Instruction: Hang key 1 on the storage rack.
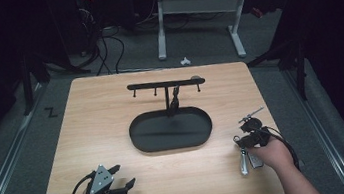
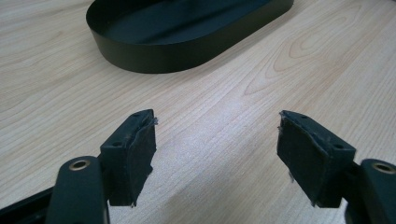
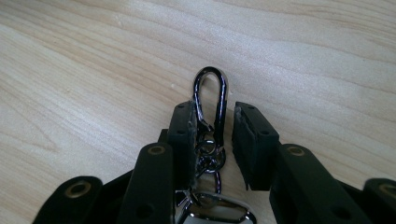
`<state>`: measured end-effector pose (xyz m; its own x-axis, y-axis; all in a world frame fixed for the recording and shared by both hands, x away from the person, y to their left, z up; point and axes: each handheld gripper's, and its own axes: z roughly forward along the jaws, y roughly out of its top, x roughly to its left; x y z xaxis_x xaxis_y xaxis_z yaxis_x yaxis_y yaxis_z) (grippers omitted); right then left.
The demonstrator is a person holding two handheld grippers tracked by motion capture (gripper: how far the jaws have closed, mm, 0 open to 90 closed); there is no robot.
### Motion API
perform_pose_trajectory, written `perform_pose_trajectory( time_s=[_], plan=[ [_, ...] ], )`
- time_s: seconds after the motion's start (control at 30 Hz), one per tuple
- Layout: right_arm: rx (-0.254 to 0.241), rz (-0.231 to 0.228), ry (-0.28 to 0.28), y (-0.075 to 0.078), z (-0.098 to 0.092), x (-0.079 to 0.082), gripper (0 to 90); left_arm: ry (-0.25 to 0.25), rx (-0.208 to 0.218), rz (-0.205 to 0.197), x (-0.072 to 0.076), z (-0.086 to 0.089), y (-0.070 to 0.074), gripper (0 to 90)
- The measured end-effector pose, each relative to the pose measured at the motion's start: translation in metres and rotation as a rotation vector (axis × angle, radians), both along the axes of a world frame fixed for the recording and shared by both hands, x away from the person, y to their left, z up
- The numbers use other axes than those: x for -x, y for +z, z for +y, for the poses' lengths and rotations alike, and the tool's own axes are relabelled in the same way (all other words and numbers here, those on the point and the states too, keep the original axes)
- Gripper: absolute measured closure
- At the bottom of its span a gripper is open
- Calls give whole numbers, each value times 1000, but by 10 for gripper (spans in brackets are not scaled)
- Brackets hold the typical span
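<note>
chrome keyring clip (image 3: 211,100) lies between the right gripper's (image 3: 214,135) barely parted fingers; left gripper's (image 2: 215,154) gape empty.

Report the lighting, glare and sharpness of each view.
High view: the table is lit while the surrounding room falls off into near black, and the picture is slightly soft. Left gripper view: a pale sheen lies on the wood between the pads, which are sharp; the black tray is a bit soft. Right gripper view: highlights glint on the metal clip; the ring at the bottom edge blurs.
</note>
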<state>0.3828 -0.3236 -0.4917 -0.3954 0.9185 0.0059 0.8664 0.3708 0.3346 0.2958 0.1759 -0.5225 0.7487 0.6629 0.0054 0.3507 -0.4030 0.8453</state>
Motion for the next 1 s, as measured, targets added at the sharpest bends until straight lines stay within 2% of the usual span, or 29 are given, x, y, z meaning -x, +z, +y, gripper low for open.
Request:
perform_pose_trajectory(
  time_s=[0.07,0.1,0.27,0.33,0.57,0.73,0.77,1.0],
  plan=[
    [-3,2,-5,-1,1,-1,703,2,2,0,0,0,0,287],
    [2,9,2,-1,2,-2,753,2,1,-1,0,0,0,287],
    [-1,12,16,-1,4,0,796,3,2,-1,0,0,0,288],
    [4,21,30,0,5,1,858,0,0,3,0,0,0,288],
    [19,40,52,2,9,4,862,-2,2,2,0,0,0,289],
    [-8,38,82,16,13,7,861,-4,8,3,-1,0,0,288],
    [-4,42,92,22,14,9,861,-4,7,1,0,-1,0,288],
    [6,40,110,40,18,15,861,-6,5,1,0,-1,0,288]
  ],
)
